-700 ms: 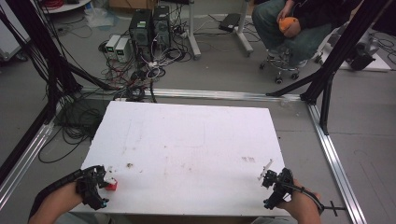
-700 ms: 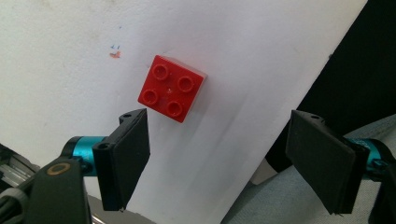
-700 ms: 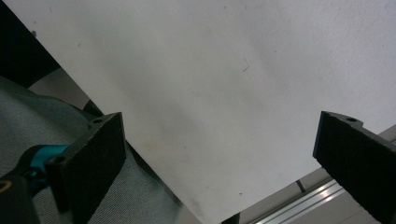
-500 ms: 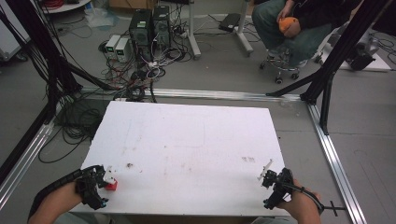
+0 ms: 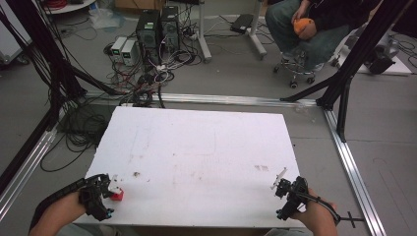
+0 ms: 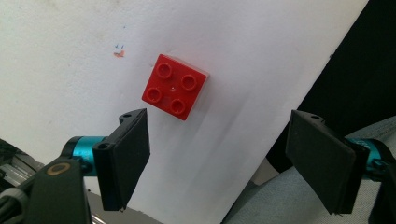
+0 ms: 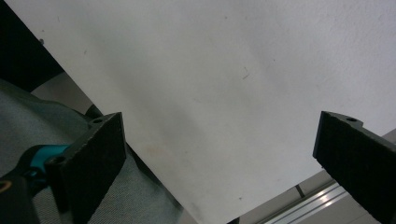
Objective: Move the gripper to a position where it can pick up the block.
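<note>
Red brick [image 6: 175, 87], a two-by-two studded one, sits studs-up on the white table [image 5: 196, 147] right by its near-left corner, nothing else touching it. Left gripper [image 6: 224, 154] hangs just beside it with jaws spread wide, brick ahead of the gap and not between the pads. From the high view the same gripper [image 5: 101, 194] covers part of the brick [image 5: 117, 195], so you only catch a red sliver there. Right gripper [image 7: 219, 158] is over at the table's near-right corner, well apart from the brick, jaws also wide with bare tabletop between them; in the high view [image 5: 287, 194] it's small and hard to read. Beyond the table's far edge there's a tangle of cables and computer towers [image 5: 157, 27], plus a seated person [image 5: 305, 24] cut off at the top, holding something orange [image 5: 302, 24].
</note>
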`<state>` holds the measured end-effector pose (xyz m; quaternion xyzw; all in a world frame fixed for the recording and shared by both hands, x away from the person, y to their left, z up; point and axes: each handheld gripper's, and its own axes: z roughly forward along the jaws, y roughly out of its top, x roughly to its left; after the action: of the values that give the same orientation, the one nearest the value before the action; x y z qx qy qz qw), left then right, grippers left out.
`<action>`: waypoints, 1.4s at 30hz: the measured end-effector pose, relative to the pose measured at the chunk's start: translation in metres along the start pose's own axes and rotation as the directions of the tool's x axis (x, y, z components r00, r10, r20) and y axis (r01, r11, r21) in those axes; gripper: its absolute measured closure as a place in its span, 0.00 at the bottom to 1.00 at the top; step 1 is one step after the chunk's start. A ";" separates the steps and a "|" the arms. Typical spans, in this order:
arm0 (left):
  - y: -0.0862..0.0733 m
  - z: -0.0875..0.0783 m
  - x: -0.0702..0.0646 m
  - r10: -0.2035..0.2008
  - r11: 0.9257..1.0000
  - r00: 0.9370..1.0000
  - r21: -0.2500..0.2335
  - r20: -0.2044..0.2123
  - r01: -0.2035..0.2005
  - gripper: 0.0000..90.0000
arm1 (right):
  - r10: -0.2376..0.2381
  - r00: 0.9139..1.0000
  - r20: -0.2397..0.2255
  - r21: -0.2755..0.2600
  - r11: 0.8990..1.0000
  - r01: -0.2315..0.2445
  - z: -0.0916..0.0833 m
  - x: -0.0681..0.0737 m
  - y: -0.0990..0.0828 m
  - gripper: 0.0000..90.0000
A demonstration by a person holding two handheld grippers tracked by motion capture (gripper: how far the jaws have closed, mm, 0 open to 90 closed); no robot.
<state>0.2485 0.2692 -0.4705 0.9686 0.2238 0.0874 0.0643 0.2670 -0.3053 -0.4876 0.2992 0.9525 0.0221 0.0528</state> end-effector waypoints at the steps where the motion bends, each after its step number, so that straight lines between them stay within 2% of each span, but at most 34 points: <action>1: 0.000 0.000 0.000 0.000 1.000 1.000 -0.003 0.003 0.000 0.25 | 0.002 1.000 -0.001 0.001 1.000 -0.002 0.001 0.000 0.000 0.02; 17: -0.003 -0.004 0.002 0.007 1.000 1.000 -0.010 0.002 -0.007 0.25 | -0.005 1.000 -0.002 -0.004 1.000 0.005 0.001 0.001 0.001 0.02; 22: -0.002 -0.008 0.002 0.041 0.999 0.999 -0.018 0.002 -0.041 0.25 | -0.016 1.000 -0.007 -0.009 1.000 0.016 0.001 0.002 0.004 0.02; 23: -0.002 -0.011 0.003 0.065 0.998 0.998 -0.008 -0.001 -0.065 0.25 | -0.016 1.000 -0.005 -0.011 1.000 0.016 0.000 0.002 0.005 0.02; 27: -0.002 -0.014 0.006 0.082 0.997 0.997 -0.004 -0.010 -0.082 0.25 | -0.018 1.000 -0.004 -0.016 1.000 0.018 -0.001 0.003 0.006 0.02; 34: 0.000 -0.017 0.015 0.130 0.991 0.991 -0.010 0.010 -0.130 0.25 | -0.019 1.000 -0.007 -0.012 1.000 0.019 0.001 0.003 0.006 0.02; 37: 0.002 -0.016 0.018 0.157 0.988 0.987 -0.008 0.020 -0.157 0.25 | -0.021 1.000 -0.007 -0.014 1.000 0.021 0.000 0.003 0.006 0.02; 42: 0.005 -0.014 0.023 0.177 0.984 0.984 -0.009 0.030 -0.176 0.25 | -0.020 1.000 -0.007 -0.012 1.000 0.020 0.001 0.003 0.006 0.02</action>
<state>0.2683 0.2760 -0.4527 0.9856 0.1358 0.0785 0.0626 0.2683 -0.2983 -0.4881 0.2892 0.9555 0.0282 0.0512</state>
